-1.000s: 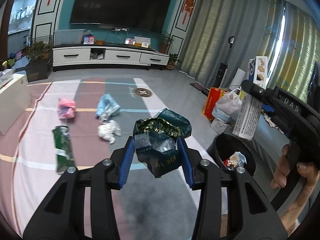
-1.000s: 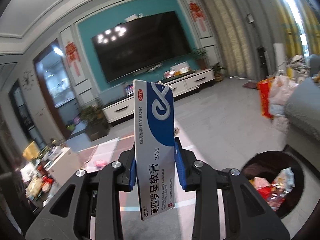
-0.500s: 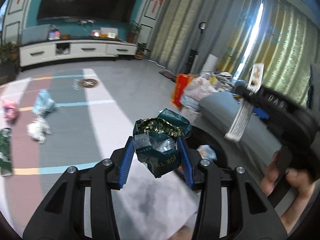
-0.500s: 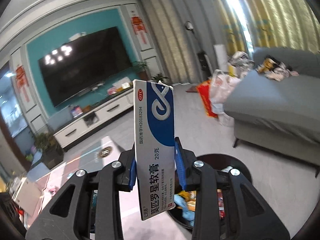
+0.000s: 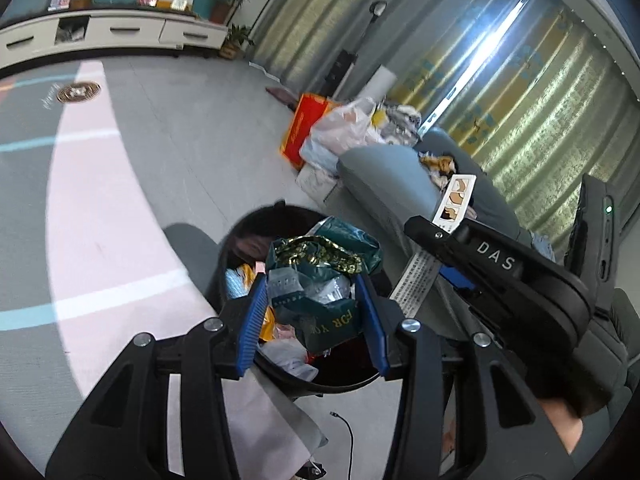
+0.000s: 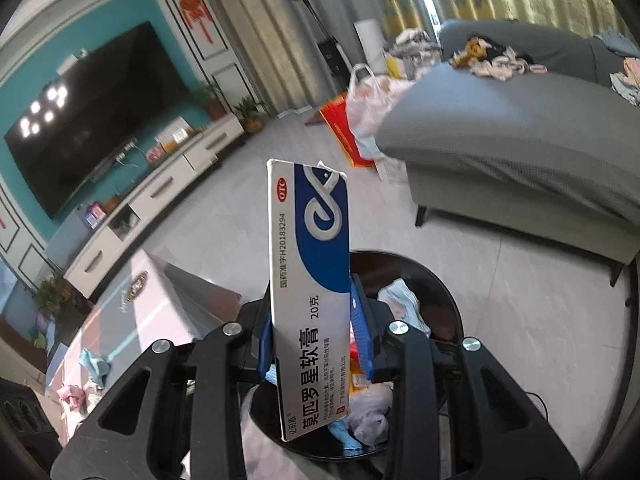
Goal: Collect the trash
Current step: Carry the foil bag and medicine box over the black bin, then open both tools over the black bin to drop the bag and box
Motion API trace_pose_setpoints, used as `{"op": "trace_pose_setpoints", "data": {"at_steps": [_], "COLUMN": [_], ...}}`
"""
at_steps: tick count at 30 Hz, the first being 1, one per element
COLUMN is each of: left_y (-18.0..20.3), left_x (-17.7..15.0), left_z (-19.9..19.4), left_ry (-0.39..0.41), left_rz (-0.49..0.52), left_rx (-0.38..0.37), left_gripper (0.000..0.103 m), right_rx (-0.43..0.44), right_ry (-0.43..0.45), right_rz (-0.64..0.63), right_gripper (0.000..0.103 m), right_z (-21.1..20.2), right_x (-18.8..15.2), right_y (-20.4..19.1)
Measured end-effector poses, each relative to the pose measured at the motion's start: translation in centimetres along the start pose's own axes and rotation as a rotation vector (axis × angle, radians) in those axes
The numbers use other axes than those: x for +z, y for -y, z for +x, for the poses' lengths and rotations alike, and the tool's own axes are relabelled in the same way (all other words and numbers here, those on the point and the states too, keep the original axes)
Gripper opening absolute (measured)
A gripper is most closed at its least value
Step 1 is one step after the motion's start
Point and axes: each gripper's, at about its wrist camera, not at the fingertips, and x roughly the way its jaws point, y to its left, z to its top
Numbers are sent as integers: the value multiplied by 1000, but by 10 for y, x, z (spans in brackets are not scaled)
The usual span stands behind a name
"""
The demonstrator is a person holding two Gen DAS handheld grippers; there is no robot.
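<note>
Your left gripper [image 5: 316, 304] pinches a soft, crushable wrapper [image 5: 320, 280], your right gripper [image 6: 316, 344] a light, stiff box [image 6: 310, 300] at its lower half; the bin [image 6: 444, 292] lies directly below both.

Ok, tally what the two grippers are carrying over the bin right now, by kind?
Crumpled green foil bag, in the left gripper: 1
Blue-and-white ointment box, in the right gripper: 1
Total: 2, both above the black bin.
</note>
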Motion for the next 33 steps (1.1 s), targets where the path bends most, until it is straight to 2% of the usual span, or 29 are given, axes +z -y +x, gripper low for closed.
{"op": "trace_pose_setpoints", "data": {"at_steps": [7, 12, 14, 16, 18, 19, 20, 21, 23, 26, 29, 33], "left_y": [2, 10, 10, 8, 5, 4, 2, -1, -6, -16, -33, -62], "left_x": [-6, -8, -9, -10, -10, -10, -9, -8, -5, 1, 6, 6], "left_z": [38, 49, 52, 51, 46, 42, 38, 31, 16, -9, -45, -96], "left_ry": [-84, -108, -115, -116, -112, -104, -93, -80, -51, -6, 63, 143], "left_rz": [-30, -5, -11, -27, -33, -36, -40, -41, -42, -50, -62, -117], "left_rx": [-14, -15, -10, -21, -35, -37, -35, -22, -10, 11, 74, 189], "left_gripper": [46, 50, 57, 78, 89, 92, 93, 95, 96, 99, 100, 100], "right_rx": [-39, -59, -75, -94, -91, -86, -86, -90, -83, -73, -81, -108], "right_ry": [-44, -92, -105, -113, -104, -96, -86, -73, -65, -54, -41, -7], "right_rz": [23, 47, 42, 38, 51, 61, 69, 76, 70, 52, 23, -23], "right_gripper": [34, 35, 35, 37, 52, 58, 68, 72, 72, 79, 83, 97], "right_z": [12, 25, 31, 32, 29, 28, 25, 22, 20, 16, 11, 1], "right_x": [-7, -8, -7, -9, -9, -8, -8, -8, -7, -6, -6, -6], "right_y": [7, 17, 19, 19, 19, 20, 20, 20, 16, 7, -4, -21]}}
